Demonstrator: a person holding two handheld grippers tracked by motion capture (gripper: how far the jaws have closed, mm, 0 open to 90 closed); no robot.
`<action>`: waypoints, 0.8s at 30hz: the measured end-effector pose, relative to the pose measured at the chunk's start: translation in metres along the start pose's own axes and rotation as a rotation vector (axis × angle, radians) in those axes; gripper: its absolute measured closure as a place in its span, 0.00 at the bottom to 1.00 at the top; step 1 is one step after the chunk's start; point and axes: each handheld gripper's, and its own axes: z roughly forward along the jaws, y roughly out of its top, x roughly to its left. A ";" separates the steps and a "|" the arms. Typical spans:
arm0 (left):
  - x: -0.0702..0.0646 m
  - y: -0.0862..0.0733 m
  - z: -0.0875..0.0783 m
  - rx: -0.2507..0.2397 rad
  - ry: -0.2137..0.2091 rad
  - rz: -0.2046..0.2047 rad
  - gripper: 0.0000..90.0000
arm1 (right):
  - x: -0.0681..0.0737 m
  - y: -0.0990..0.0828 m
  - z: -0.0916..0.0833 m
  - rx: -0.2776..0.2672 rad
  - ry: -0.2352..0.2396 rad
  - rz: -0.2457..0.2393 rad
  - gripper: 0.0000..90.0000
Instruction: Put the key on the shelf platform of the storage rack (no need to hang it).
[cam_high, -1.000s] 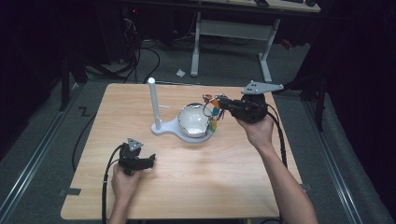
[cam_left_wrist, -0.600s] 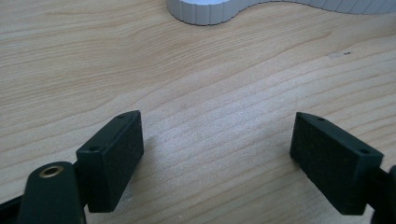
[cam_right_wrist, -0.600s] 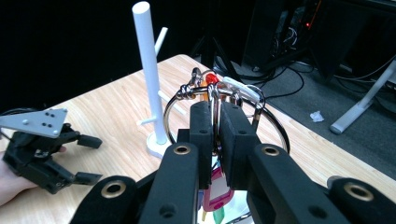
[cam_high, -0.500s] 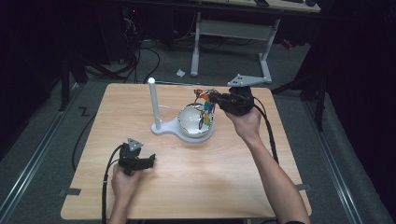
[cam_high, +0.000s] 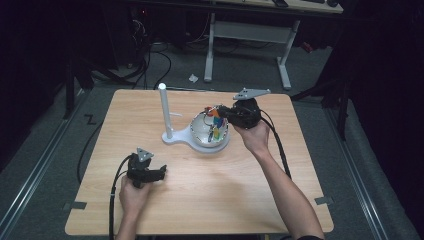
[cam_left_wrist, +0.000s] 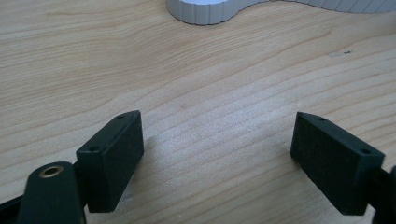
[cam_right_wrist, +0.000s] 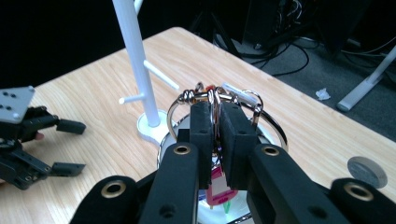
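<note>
Silver and shiny, a large key ring (cam_right_wrist: 226, 105) with coloured tags (cam_high: 216, 125) hanging from it sits pinched between the closed jaws of the right gripper (cam_right_wrist: 215, 116); the pads press on the wire loop from both sides. In the high view the right gripper (cam_high: 227, 114) holds the ring just above the round metal bowl (cam_high: 200, 131) that forms one end of a white stand (cam_high: 172, 137), whose upright post (cam_high: 163, 107) carries short pegs.

The step in hand looks like carrying the ring from over the bowl toward the post, to hang it on a peg (cam_right_wrist: 161, 74). The next move probably calls for lifting the loop clear of the bowl's rim, swinging it across to the post, and threading the open part of the ring over a peg tip before letting go; the dangling tags could snag on the rim.

The left gripper (cam_high: 157, 172) rests on the wooden table (cam_high: 260, 200) with its jaws spread wide and nothing between them, well apart from the stand.

Compared with a second ago, the right hand has moved in from the table's right side toward the bowl and sunk lower, with the ring clamped throughout. The left hand has kept its place.
</note>
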 end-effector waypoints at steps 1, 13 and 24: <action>0.000 0.000 0.000 0.000 0.000 0.001 0.20 | 0.000 -0.002 0.002 0.007 -0.004 -0.004 0.94; 0.000 0.000 0.000 0.004 -0.003 -0.005 0.20 | 0.000 -0.016 0.020 0.063 -0.006 -0.008 0.97; 0.000 0.000 0.000 0.005 -0.003 -0.008 0.20 | -0.003 -0.025 0.037 0.085 -0.022 0.019 0.97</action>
